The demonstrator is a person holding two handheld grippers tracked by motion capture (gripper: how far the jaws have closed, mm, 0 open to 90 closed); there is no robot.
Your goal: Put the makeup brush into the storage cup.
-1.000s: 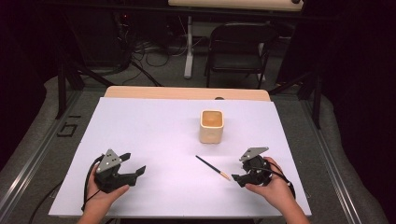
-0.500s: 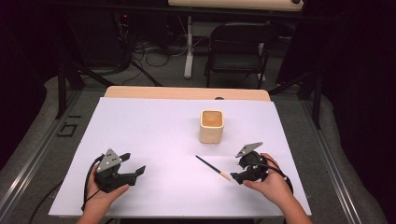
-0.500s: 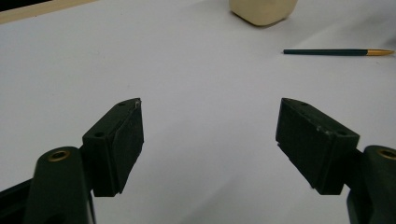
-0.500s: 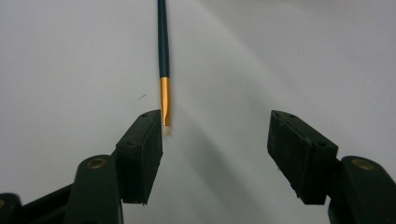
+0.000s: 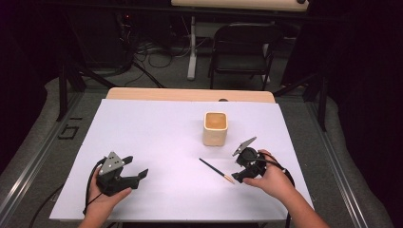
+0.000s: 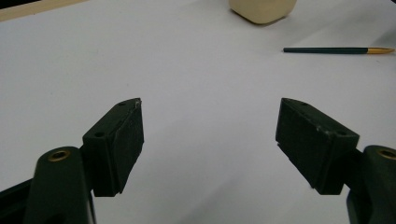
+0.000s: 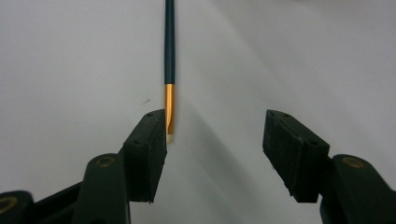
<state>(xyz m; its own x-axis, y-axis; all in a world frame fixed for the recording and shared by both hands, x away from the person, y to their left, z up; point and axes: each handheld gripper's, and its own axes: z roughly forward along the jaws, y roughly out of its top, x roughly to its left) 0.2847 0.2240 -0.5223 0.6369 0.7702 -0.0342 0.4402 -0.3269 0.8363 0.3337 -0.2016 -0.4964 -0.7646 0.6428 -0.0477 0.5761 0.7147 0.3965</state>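
I have the right gripper (image 7: 215,154) at the gold end of the pen (image 5: 216,170) on the table (image 5: 157,133); its fingers have just been closing, apparently not pinching yet. My left gripper (image 6: 210,144) rests wide open, well apart.

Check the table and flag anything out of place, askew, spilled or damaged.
Nothing spilled or damaged. The one thing out of place is the dark pencil: it lies flat and slantwise on the white table instead of standing in the cream cup behind it. The right gripper has its jaws open at the pencil's gold end.
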